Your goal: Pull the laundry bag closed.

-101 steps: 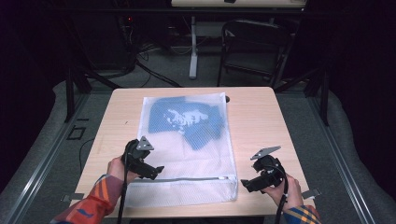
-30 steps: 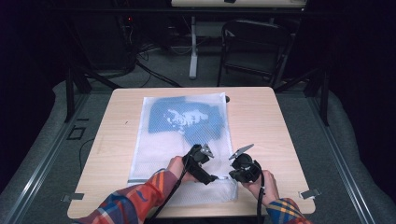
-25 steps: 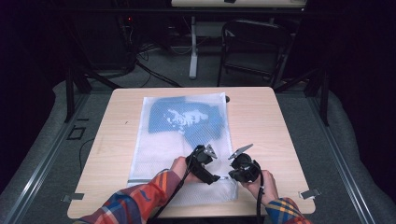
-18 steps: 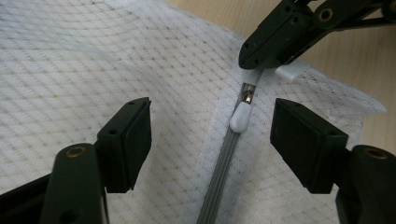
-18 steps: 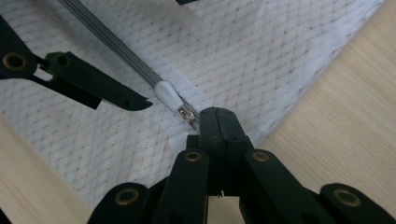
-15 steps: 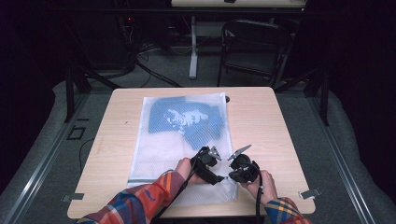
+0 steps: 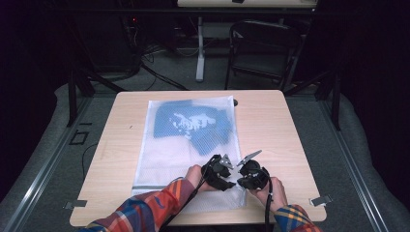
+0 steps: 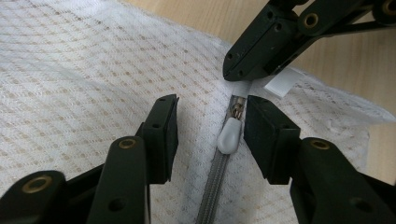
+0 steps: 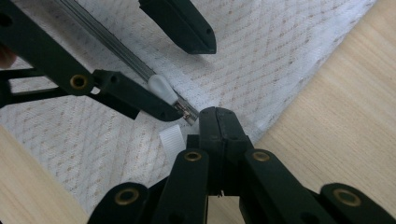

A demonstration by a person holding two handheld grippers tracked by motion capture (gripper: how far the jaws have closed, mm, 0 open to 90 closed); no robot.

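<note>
Left gripper view: white teardrop zip pull (image 8: 229,136), smooth and glossy, lying on a grey ribbed zipper (image 8: 212,186) near the corner of a white mesh bag (image 8: 93,79). Sits between the two flat black pads of the left gripper (image 8: 210,128), just beside the right-hand pad, gap still wide on the other side; jaws just been closing, not yet pressing on the pull. Beyond the pull, right gripper (image 8: 245,77) clamped shut on the bag's hem at the zipper end, next to a small white fabric tag (image 8: 282,84). Right gripper view: same pinch on the hem by the right gripper (image 9: 219,119), pull (image 9: 161,88) and metal slider just ahead of its tips. High view: bag (image 7: 169,154) flat on a pale wooden table (image 7: 275,121), soft blue cloth (image 7: 193,123) showing through the netting at the far end, both grippers close together at the near right corner, plaid sleeves (image 7: 145,212) coming in from below.
</note>
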